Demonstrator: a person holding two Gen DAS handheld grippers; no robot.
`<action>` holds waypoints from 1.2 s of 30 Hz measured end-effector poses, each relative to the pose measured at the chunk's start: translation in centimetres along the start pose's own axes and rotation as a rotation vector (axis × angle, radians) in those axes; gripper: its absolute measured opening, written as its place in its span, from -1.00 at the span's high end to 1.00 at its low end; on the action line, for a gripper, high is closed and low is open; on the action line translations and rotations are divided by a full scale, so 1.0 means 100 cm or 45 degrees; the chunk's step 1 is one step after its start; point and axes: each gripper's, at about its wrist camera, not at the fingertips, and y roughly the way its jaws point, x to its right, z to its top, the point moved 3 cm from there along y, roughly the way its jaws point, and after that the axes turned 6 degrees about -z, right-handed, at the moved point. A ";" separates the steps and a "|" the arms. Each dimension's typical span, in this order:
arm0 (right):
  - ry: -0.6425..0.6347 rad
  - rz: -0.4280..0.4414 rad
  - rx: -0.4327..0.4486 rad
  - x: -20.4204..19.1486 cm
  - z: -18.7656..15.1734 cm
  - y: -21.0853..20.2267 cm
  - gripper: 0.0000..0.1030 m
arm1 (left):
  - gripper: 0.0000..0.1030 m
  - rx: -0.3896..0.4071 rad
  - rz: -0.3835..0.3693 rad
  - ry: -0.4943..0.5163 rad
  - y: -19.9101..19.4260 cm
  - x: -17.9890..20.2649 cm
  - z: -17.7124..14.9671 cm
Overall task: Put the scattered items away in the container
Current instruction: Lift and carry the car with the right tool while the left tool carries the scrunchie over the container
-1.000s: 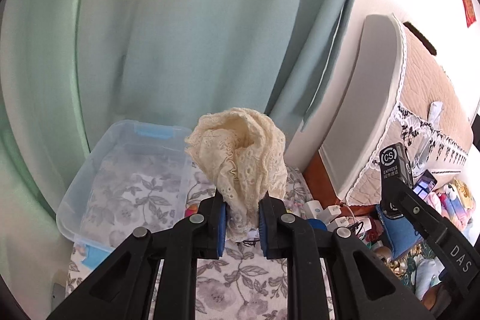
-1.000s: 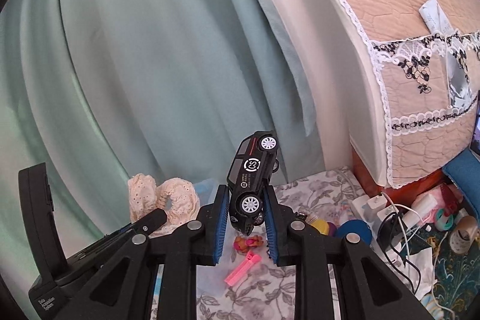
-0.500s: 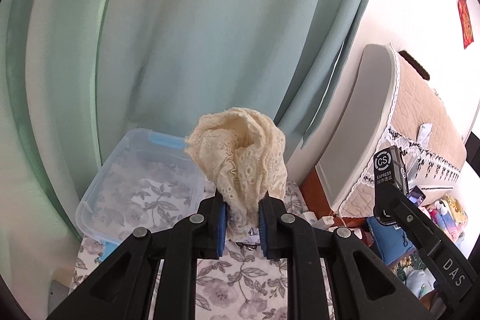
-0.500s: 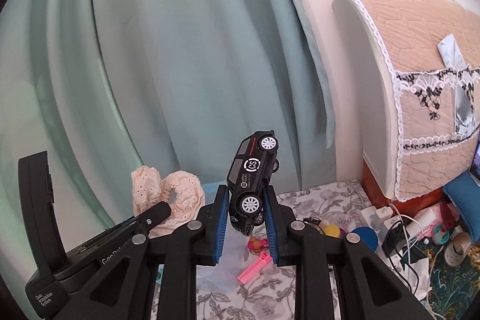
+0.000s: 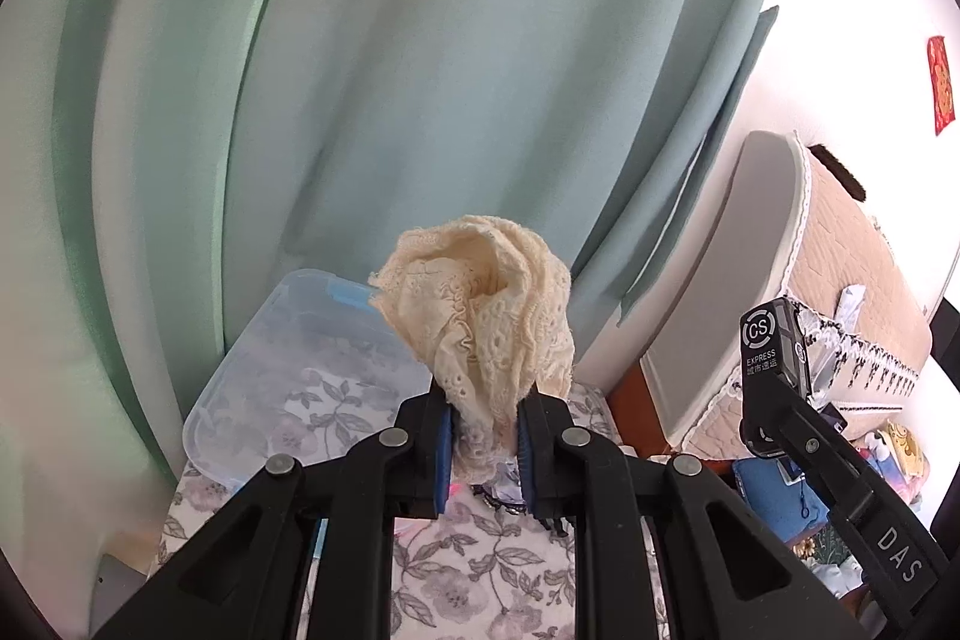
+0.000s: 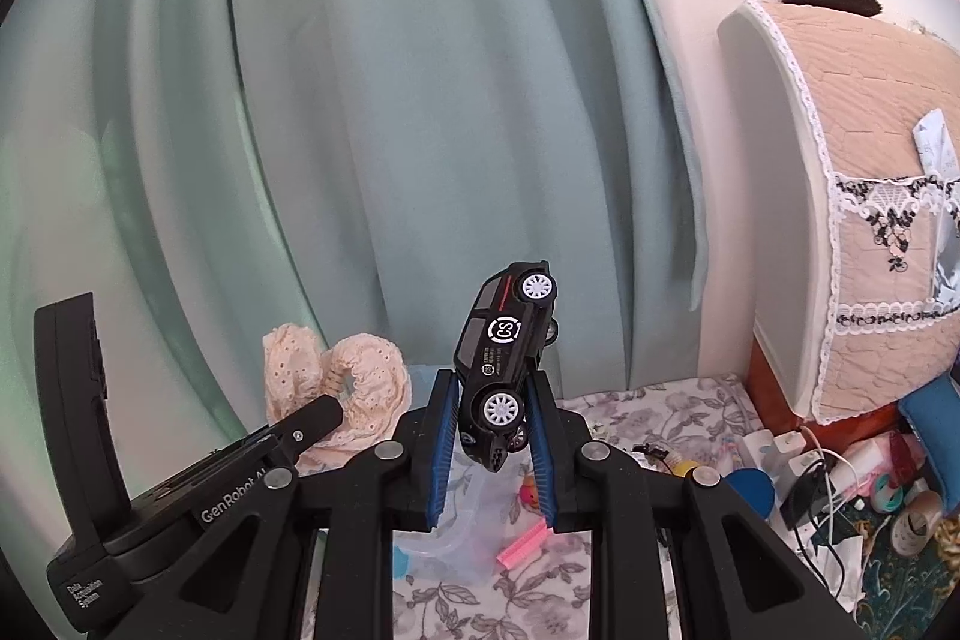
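Cream lace cloth (image 5: 480, 316) is pinched in my left gripper (image 5: 480, 436), fingers nearly closed on its lower folds, the bulk standing up above them. My right gripper (image 6: 489, 436) has its fingers closed on a black toy car (image 6: 507, 358), clamped across the body, nose down and tail up. Both items are carried in the air. The clear plastic bin (image 5: 300, 370) sits on the floral-covered counter (image 5: 480, 580), ahead and left of the cloth, against the green curtain (image 5: 420, 70); it appears empty.

Judgement: the step in hand is transport of both items to the bin. Next move: bring the cloth over the bin's opening, then part the fingers; the car follows. A pink clip (image 6: 522, 544) and small toys remain on the counter, still to be collected.
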 end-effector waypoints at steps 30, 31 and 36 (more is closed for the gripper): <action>-0.068 0.191 -0.390 -0.053 -0.072 0.154 0.52 | 0.65 -0.171 0.258 -0.220 0.078 -0.125 -0.019; -0.064 0.199 -0.405 -0.054 -0.075 0.158 0.52 | 0.65 -0.178 0.264 -0.221 0.076 -0.131 -0.021; -0.066 0.214 -0.466 -0.058 -0.090 0.176 0.52 | 0.65 -0.216 0.292 -0.233 0.084 -0.142 -0.029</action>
